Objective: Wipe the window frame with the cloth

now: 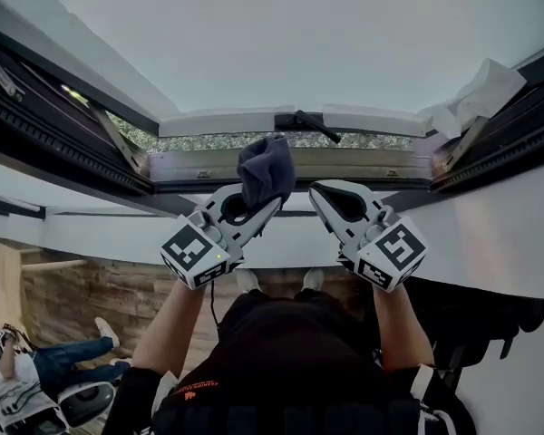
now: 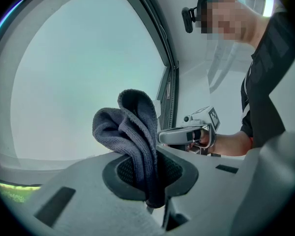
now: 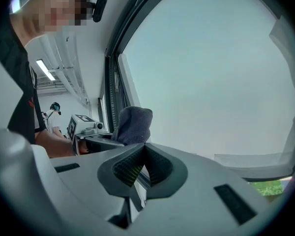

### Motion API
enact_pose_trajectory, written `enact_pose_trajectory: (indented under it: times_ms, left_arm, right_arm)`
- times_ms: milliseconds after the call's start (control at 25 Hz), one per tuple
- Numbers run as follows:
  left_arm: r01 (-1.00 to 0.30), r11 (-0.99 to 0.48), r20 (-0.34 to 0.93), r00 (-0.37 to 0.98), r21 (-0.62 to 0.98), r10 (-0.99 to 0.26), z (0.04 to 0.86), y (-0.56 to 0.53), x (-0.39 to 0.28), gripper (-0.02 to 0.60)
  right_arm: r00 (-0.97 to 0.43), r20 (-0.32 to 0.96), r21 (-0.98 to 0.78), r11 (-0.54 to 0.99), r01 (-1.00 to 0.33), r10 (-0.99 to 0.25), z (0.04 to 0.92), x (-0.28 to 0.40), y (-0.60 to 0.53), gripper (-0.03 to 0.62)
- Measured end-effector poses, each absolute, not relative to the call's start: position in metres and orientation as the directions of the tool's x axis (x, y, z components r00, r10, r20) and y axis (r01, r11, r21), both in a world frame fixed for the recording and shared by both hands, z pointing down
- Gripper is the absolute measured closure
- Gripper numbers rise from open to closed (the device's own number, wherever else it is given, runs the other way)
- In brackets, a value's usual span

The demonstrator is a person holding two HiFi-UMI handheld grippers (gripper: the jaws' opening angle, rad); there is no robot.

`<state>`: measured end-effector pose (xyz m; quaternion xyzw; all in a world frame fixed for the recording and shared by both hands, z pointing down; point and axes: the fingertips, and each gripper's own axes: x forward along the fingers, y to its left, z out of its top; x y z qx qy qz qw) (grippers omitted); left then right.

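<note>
My left gripper [image 1: 265, 208] pinched the dark cloth [image 1: 266, 169] in its jaws, raised before the window frame [image 1: 372, 164], apparently just short of touching; my right gripper [image 1: 321, 193] had its jaws pressed together, empty.

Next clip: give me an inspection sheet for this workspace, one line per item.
Surface: window frame, sash tilted open, foliage showing through the gap.
Job's things: dark cloth, bunched upright; whether it touches the frame cannot be told.
Clutter: white rag tucked at the sash corner, right of view.
Grippers: left gripper shut on the cloth; right gripper shut, empty.
Cables: thin cable hanging below the left gripper.
Surroundings: wooden boards; another person low at left.
</note>
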<state>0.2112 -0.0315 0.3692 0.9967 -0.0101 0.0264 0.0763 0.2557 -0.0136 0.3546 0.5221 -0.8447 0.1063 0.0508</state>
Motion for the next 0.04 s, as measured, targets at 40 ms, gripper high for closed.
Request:
enact_pose_trajectory:
  times_ms: [40]
  left_arm:
    - [-0.029,-0.988,0.056,0.998,0.155,-0.021,0.3712,-0.0325,0.2116,0.529]
  right_arm:
    - [-0.450,0.200,-0.127,0.432,-0.893,-0.871,0.3558,0.2571,-0.0133,0.593]
